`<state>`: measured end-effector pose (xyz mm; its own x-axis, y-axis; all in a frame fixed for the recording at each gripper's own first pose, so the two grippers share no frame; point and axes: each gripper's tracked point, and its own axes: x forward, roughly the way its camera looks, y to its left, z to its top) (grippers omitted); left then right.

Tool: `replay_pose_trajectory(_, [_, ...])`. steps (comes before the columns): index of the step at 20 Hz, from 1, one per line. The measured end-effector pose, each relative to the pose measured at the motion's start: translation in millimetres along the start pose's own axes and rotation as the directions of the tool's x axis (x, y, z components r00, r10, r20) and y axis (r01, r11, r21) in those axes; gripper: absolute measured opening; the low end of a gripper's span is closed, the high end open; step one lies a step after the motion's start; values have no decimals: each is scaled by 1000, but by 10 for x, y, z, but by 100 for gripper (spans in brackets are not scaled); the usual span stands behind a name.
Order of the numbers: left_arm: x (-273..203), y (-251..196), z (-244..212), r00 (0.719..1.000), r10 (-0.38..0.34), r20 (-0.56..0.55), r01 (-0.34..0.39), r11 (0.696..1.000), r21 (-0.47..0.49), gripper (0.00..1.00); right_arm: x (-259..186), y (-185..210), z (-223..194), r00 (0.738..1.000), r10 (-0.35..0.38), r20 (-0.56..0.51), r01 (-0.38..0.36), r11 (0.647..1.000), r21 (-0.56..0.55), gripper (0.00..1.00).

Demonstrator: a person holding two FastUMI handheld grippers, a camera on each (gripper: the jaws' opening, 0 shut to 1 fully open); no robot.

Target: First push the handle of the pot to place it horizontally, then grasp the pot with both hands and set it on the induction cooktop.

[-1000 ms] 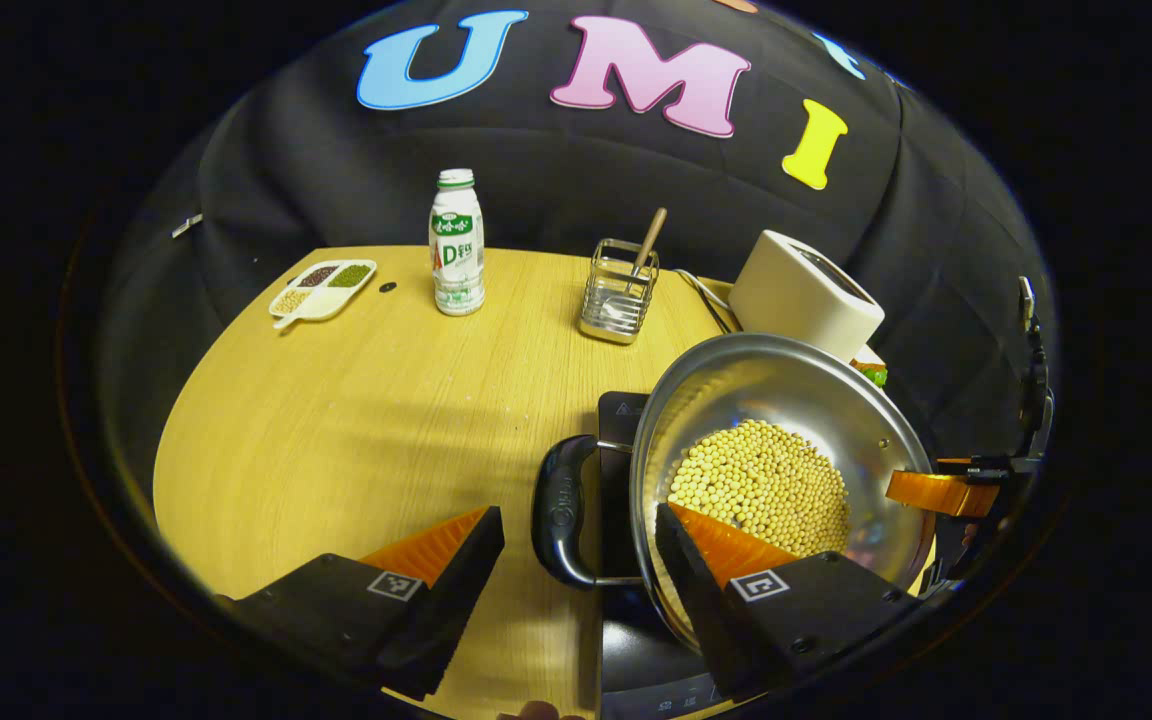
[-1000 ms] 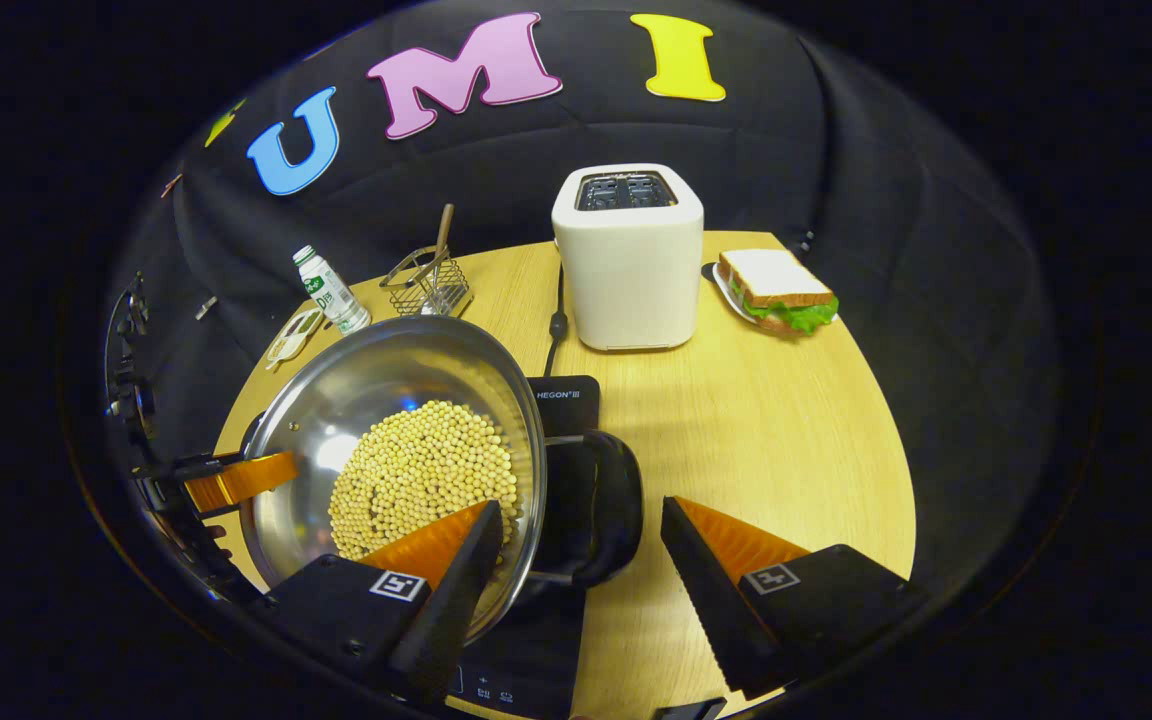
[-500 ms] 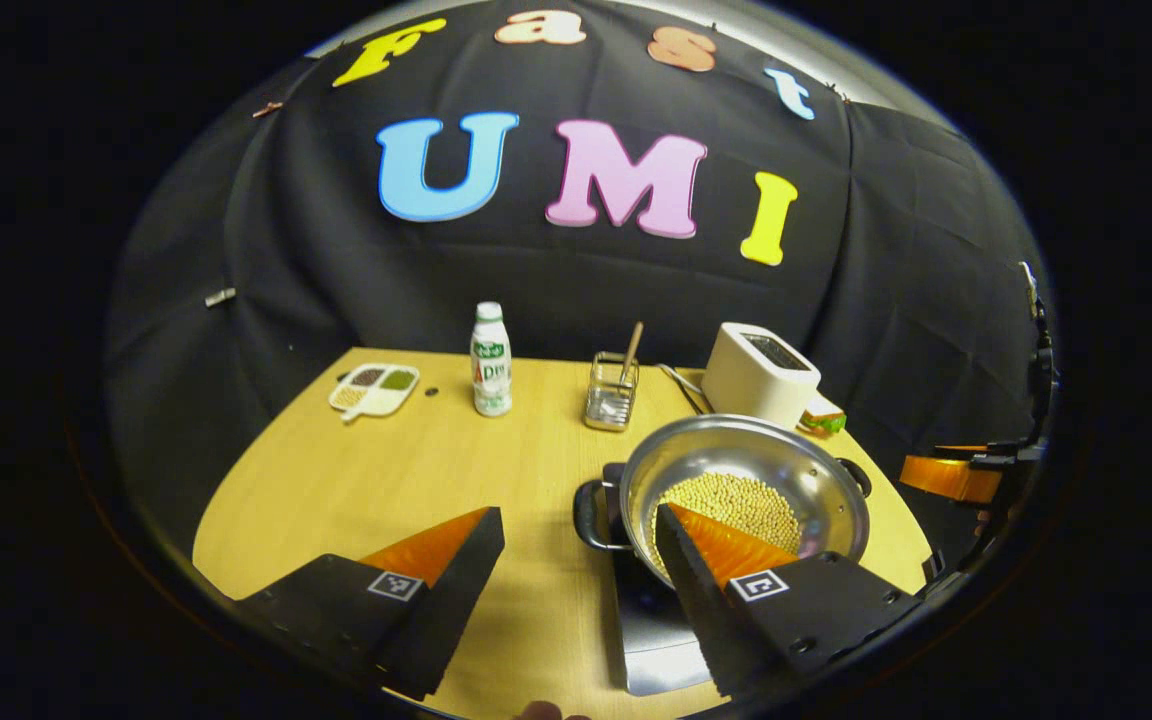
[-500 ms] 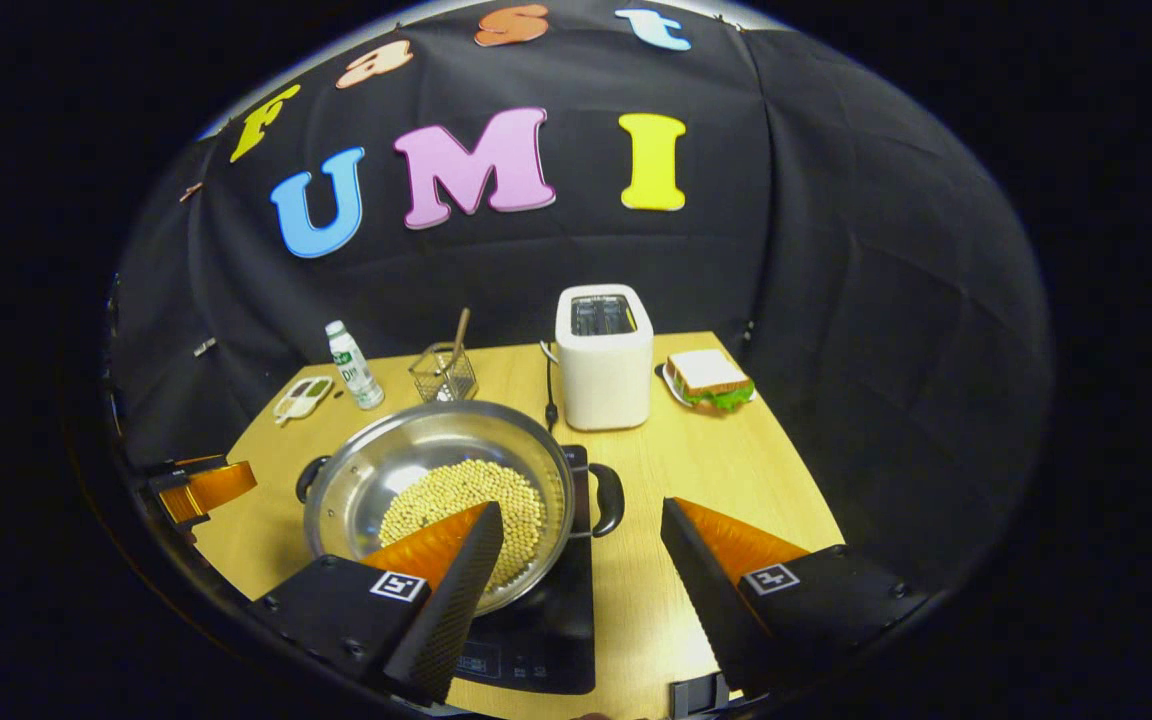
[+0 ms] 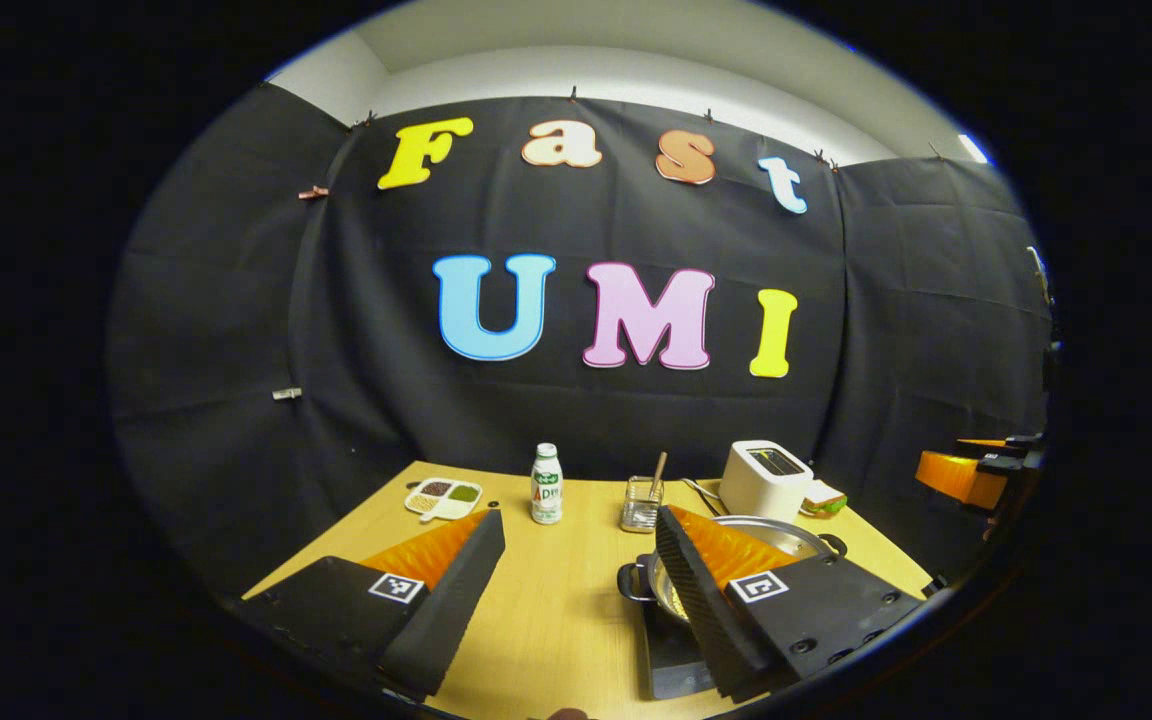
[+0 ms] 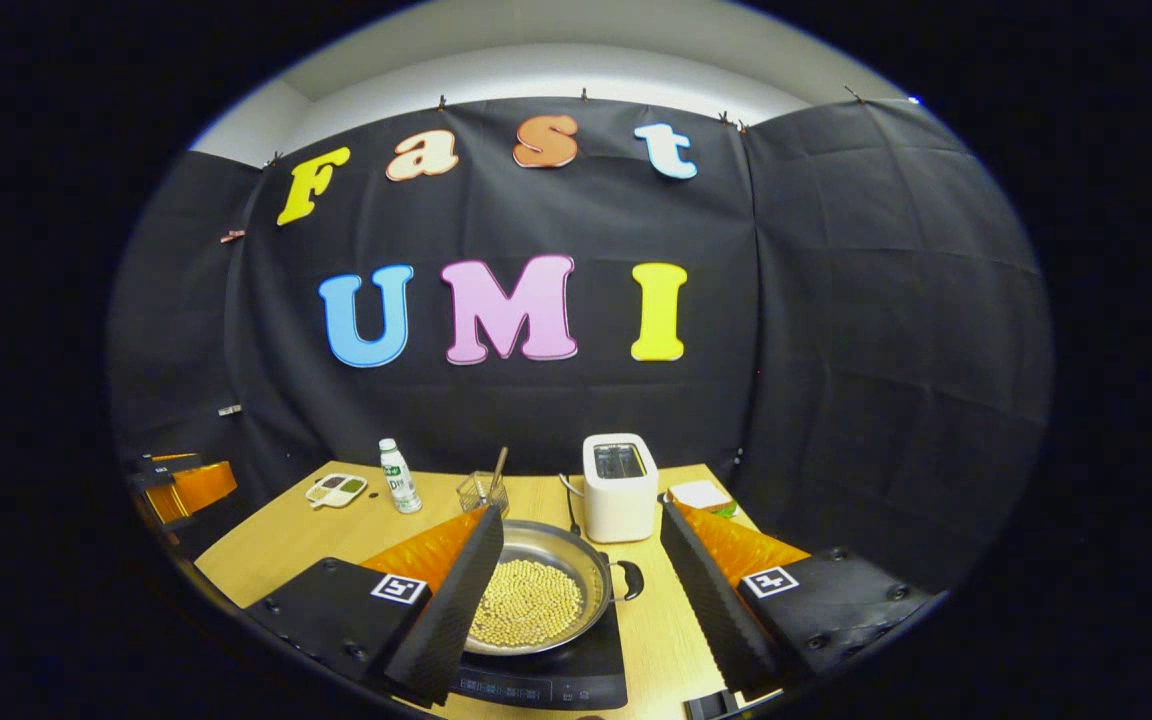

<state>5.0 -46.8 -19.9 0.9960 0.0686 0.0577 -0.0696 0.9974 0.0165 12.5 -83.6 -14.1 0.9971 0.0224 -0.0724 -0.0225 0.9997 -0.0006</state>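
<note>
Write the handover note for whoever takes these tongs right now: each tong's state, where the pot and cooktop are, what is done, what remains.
Left tongs: open, holding nothing, raised above the table.
Right tongs: open, holding nothing, also raised.
Pot: sits on the induction cooktop, full of pale beans; its side handle lies horizontal.
Done: handle levelled, pot placed on the cooktop, both tongs free of it.
Left: nothing visible; just confirm the pot sits centred.

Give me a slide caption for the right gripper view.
Open hand-held gripper above the pot of beans on the induction cooktop.
</note>
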Motion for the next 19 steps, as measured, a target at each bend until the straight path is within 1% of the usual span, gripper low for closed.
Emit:
replay_pose_trajectory(5, [-387, 140, 124, 998, 34, 56, -37, 997, 65, 95, -328, -42, 132, 998, -33, 47, 32, 999, 22, 98])
replay_pose_trajectory(7, [-543, 166, 96, 997, 45, 62, -48, 997, 53, 94, -448, -112, 81, 997, -57, 43, 56, 998, 25, 98])
replay_pose_trajectory(8, [-615, 186, 95, 996, 50, 69, -53, 997, 47, 96, -511, -152, 68, 996, -72, 49, 71, 997, 22, 98])
replay_pose_trajectory(11, [-742, 243, 27, 994, 68, 82, -70, 997, 25, 95, -649, -257, 64, 990, -116, 76, 115, 993, 14, 98])
replay_pose_trajectory(12, [-782, 256, -7, 994, 74, 81, -75, 997, 17, 95, -689, -245, 59, 990, -118, 82, 117, 993, 12, 100])
replay_pose_trajectory(13, [-805, 268, -51, 994, 79, 76, -80, 997, 5, 95, -726, -221, 44, 990, -114, 83, 113, 994, 9, 98])
replay_pose_trajectory(15, [-873, 257, -126, 995, 80, 66, -79, 997, -19, 95, -773, -176, 3, 991, -107, 85, 108, 994, -6, 99])
replay_pose_trajectory(19, [-900, 225, -315, 997, 75, 29, -75, 997, -20, 95, -815, -22, -132, 996, -75, 43, 76, 997, -23, 98])
